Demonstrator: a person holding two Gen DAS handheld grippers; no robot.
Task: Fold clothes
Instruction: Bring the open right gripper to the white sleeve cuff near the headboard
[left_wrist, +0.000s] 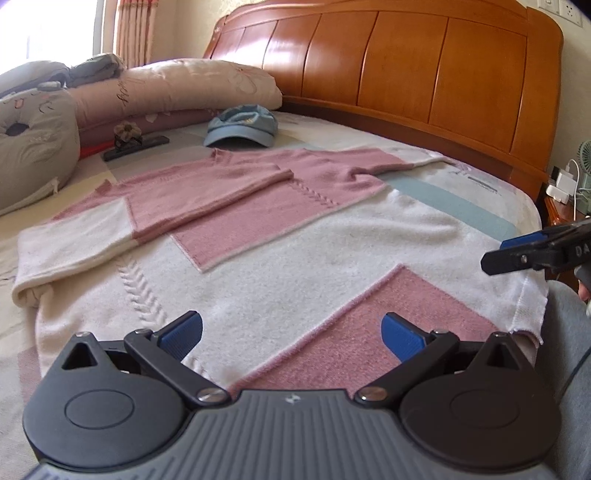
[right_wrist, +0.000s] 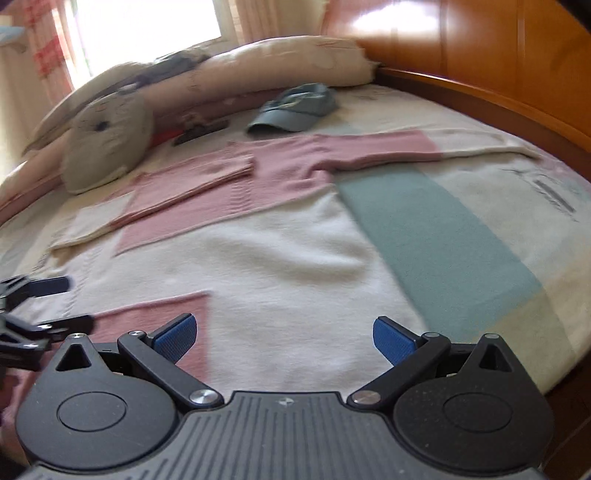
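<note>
Sunlit from a curtained window, the bedroom holds a bed with a pale patchwork bedspread (right_wrist: 443, 236) of cream, teal and pink blocks, backed by a glossy orange-brown wooden headboard (left_wrist: 406, 70). Spread flat across that bedspread lies the pink-and-cream colour-block knitted sweater (left_wrist: 280, 258), its hem toward the cameras and its neck toward the far side. One sleeve is folded in across the chest, with its cream cuff end lying out at the left side; the other sleeve stretches out straight toward the headboard.

Above the hem, the left gripper (left_wrist: 291, 334) hovers over the pink corner panel with its blue-padded fingers spread wide and nothing between them. Over the cream part of the hem, the right gripper (right_wrist: 284, 334) hangs likewise, fingers wide apart and empty; its view is blurred.

Just beyond the sweater's neck sits a light blue fabric cap (left_wrist: 242, 125). Left of the cap a flat black rectangular object (left_wrist: 135, 146) lies on the spread. A beige embroidered cushion (left_wrist: 33, 144) and a long pink-and-cream rolled quilt (left_wrist: 173, 88) line the far edge.
</note>
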